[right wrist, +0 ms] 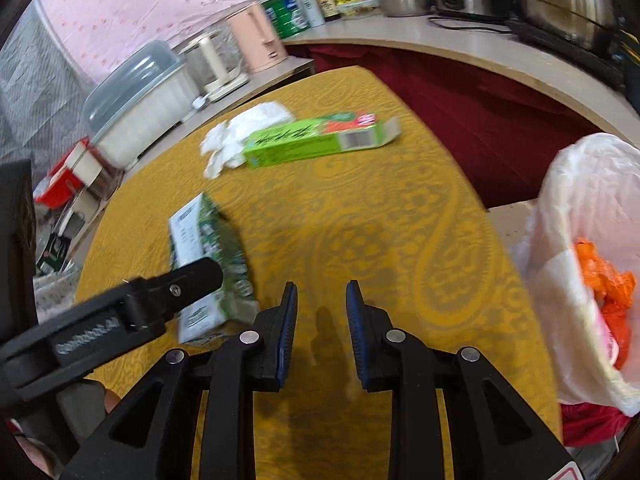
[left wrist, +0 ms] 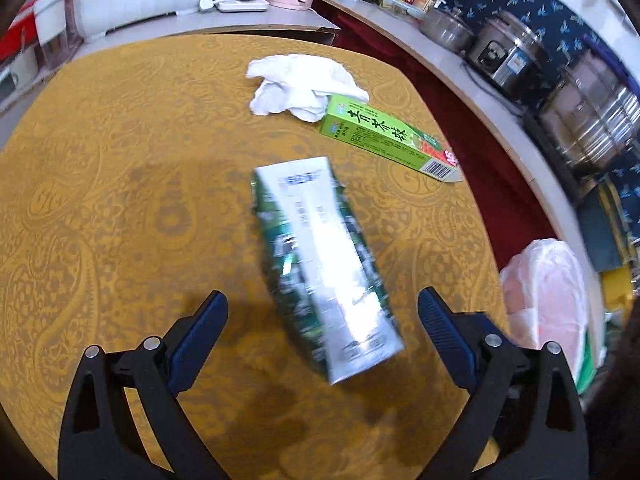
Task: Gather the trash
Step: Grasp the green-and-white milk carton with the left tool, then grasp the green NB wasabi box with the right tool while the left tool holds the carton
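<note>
**A:** Trash is what's left on the yellow table [left wrist: 100,168]: a green-and-white carton [left wrist: 320,268] lying flat at centre frame in the left wrist view, a long green box [left wrist: 384,136] above and right of it, and a crumpled white tissue [left wrist: 300,84] touching that box's upper-left end.

**B:** Which piece is in hand?

**A:** None yet. The left claw [left wrist: 322,316] is spread wide, its blue pads [left wrist: 200,340] standing either side of the carton's near end with a clear gap on both sides, so nothing is pinched. In the right wrist view one of its fingers shows in front of the carton, at centre left.

**B:** And the other one?

**A:** The right claw [right wrist: 322,332] hangs at lower centre of its own view, jaws narrowed but with bare table showing between them. It's empty.

**B:** Where does it all go?

**A:** A white plastic bag [right wrist: 580,264] sits at the right edge of the right wrist view, off the table's corner, with something orange [right wrist: 608,280] already inside. I'd judge that's the bin.

**B:** So the step is?

**A:** Lining up on the carton. Next, I'd say, the left claw needs to settle lower and close across the carton's narrow width, then carry it right, to the bag. The carton is blurred, so I can't tell whether it's crushed; a squashed one may buckle under the pads.
</note>
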`<state>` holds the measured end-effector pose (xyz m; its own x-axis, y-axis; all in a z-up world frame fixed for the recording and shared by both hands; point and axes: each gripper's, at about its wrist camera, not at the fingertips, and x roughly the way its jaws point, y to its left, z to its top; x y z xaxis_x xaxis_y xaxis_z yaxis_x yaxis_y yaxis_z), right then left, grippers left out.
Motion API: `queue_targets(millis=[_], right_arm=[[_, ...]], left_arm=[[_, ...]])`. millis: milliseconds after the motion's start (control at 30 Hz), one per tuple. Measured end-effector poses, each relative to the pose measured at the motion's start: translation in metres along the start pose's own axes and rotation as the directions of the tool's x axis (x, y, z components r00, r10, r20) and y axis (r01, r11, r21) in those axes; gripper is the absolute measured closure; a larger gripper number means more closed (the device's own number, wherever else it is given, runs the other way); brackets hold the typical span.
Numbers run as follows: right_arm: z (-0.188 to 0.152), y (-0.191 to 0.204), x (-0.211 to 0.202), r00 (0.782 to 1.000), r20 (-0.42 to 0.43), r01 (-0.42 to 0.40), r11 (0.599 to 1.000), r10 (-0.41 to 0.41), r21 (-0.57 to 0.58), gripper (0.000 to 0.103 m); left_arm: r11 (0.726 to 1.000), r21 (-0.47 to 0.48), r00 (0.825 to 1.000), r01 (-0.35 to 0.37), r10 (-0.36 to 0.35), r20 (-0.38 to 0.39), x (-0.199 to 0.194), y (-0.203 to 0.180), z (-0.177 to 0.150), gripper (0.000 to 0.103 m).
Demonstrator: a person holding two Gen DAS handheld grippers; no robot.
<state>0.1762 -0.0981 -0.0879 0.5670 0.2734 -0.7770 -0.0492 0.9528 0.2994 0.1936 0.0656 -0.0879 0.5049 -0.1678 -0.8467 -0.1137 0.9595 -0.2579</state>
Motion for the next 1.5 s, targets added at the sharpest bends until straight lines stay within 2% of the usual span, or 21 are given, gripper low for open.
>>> queue_targets(millis=[200, 233, 300, 333, 367, 467, 667, 833, 1000, 1133, 1300, 1500], right_arm=[[0.019, -0.034, -0.014, 0.998, 0.041, 0.041, 0.998, -0.043, 0.044, 0.078], [0.021, -0.037, -0.015, 0.998, 0.046, 0.043, 0.998, -0.045, 0.044, 0.077], [0.027, -0.040, -0.016, 0.997, 0.054, 0.044, 0.998, -0.047, 0.042, 0.074], [0.030, -0.041, -0.015, 0.997, 0.058, 0.045, 0.998, -0.047, 0.040, 0.071], [0.033, -0.040, -0.014, 0.997, 0.061, 0.045, 0.998, -0.047, 0.036, 0.070], [0.043, -0.037, -0.008, 0.997, 0.065, 0.038, 0.999, -0.040, 0.024, 0.070], [0.068, -0.029, 0.013, 0.998, 0.068, 0.009, 1.000, -0.011, 0.022, 0.064], [0.106, -0.023, 0.044, 0.998, 0.064, -0.018, 1.000, 0.017, 0.018, 0.064], [0.153, -0.006, 0.088, 0.998, 0.031, -0.047, 0.999, 0.047, -0.012, 0.064], [0.176, 0.003, 0.123, 0.997, -0.015, -0.073, 0.997, 0.072, -0.016, 0.063], [0.179, 0.005, 0.152, 0.988, -0.104, -0.114, 0.993, 0.114, 0.001, 0.063], [0.150, 0.002, 0.138, 0.972, -0.160, -0.169, 0.985, 0.171, 0.026, 0.063]], left_arm=[[0.996, 0.010, 0.995, -0.094, 0.094, -0.031, 0.024, -0.012, -0.002, 0.013], [0.994, 0.016, 0.994, -0.104, 0.104, -0.035, 0.027, -0.011, -0.003, 0.016], [0.992, 0.038, 0.992, -0.118, 0.119, -0.046, 0.032, -0.010, -0.004, 0.031], [0.990, 0.058, 0.990, -0.132, 0.135, -0.038, 0.032, -0.010, -0.004, 0.032], [0.988, 0.069, 0.990, -0.138, 0.141, -0.029, 0.030, -0.009, -0.004, 0.037], [0.989, 0.066, 0.990, -0.136, 0.138, -0.029, 0.027, 0.001, 0.000, 0.045], [0.988, 0.057, 0.990, -0.142, 0.142, 0.001, 0.021, 0.023, 0.021, 0.046], [0.987, 0.034, 0.987, -0.156, 0.155, 0.029, 0.020, 0.038, 0.049, 0.046], [0.988, 0.018, 0.987, -0.150, 0.149, 0.052, 0.018, 0.046, 0.069, 0.046], [0.990, 0.005, 0.989, -0.141, 0.141, 0.053, 0.020, 0.053, 0.076, 0.046], [0.990, 0.008, 0.989, -0.140, 0.139, 0.039, 0.026, 0.058, 0.076, 0.046], [0.992, -0.004, 0.992, -0.126, 0.126, 0.020, 0.027, 0.061, 0.064, 0.046]])
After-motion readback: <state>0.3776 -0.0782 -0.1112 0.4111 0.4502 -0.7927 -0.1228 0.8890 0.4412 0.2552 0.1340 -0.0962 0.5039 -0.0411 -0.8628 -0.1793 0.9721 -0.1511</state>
